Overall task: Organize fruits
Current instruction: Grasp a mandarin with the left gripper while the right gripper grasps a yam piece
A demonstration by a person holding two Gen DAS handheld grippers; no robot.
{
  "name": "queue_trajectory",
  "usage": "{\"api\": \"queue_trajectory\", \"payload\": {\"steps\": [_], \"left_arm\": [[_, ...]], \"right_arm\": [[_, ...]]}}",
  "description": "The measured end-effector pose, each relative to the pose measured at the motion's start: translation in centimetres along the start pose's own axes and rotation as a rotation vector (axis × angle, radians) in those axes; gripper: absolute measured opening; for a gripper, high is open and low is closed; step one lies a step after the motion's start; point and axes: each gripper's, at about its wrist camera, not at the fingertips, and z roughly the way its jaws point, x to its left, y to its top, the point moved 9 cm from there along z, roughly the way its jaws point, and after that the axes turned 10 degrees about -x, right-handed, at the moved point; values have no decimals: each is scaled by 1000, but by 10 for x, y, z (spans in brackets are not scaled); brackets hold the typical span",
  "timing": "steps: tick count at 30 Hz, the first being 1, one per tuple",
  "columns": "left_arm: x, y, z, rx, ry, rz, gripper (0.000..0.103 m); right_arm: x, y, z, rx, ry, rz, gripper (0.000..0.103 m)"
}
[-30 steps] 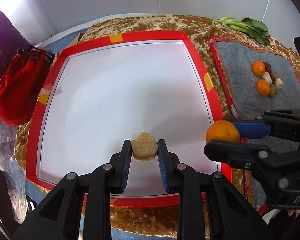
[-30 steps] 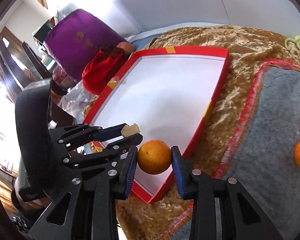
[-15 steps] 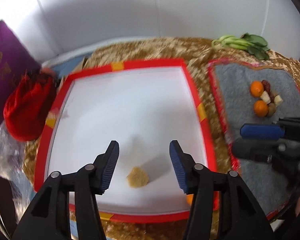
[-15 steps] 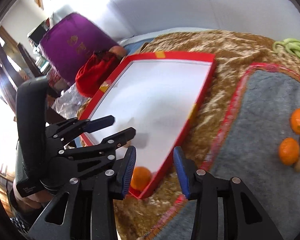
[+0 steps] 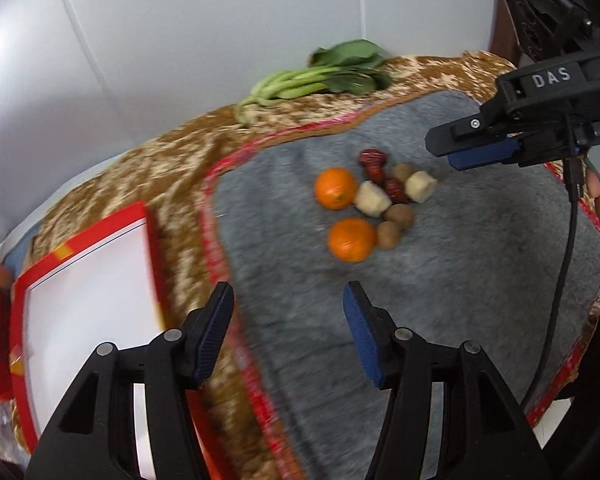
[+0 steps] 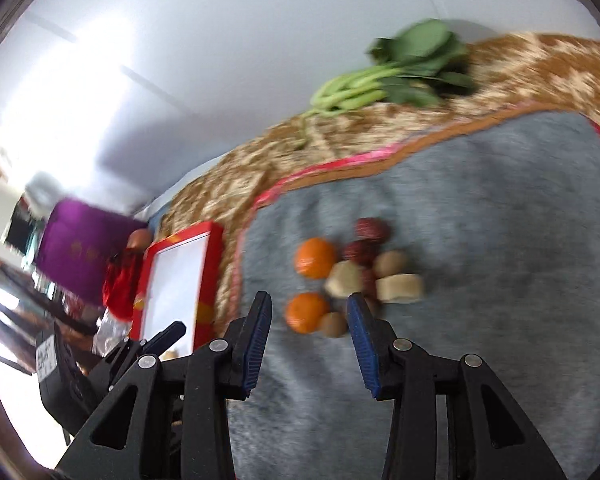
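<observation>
Left wrist view: the left gripper (image 5: 288,328) stands parted and empty above the grey mat (image 5: 480,280); its jaws have just been opening. The fruit pile (image 5: 374,204) lies ahead mid-mat: two oranges, pale chunks, red and brown pieces touching, their kinds blurred. The red-rimmed tray (image 5: 20,280) is cut off at the left edge. The right gripper (image 5: 472,150) shows side-on; its gap cannot be made out here.

Right wrist view: the right gripper (image 6: 308,344) is parted, nothing between its pads, jaws just widened. The pile sits just beyond, partly hidden behind one fingertip (image 6: 360,328). The greens (image 6: 388,76) are smeared.
</observation>
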Motion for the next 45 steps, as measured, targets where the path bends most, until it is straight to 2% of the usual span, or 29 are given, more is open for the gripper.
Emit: {"api": "queue_trajectory", "payload": {"steps": [3,7,13,20,22,26,30,32,40,45], "left_arm": [[-19,5,16,27,-60,37,56],[-34,12,33,38,-135,98,56],[-42,14,53,61,-181,161,56],[-38,2,73,124,-237,147,56],[-38,1,73,120,-254,134,55],[-40,7,72,104,-280,119,44],[-44,5,73,106,-278,150,36],[-44,5,73,105,-282,146,34],[-37,5,62,93,-257,94,33],[-19,5,37,67,-210,46,33]], "right_arm": [[-27,4,4,35,-38,91,42],[-42,3,12,64,-63,123,42],[-52,0,29,95,-70,170,42],[-53,0,42,106,-73,178,42],[-55,1,44,110,-77,175,42],[-54,0,46,108,-89,161,39],[-53,-3,48,105,-91,155,37],[-53,-5,48,109,-94,150,33],[-41,-12,43,113,-91,120,32],[-14,-16,37,113,-41,86,32]]}}
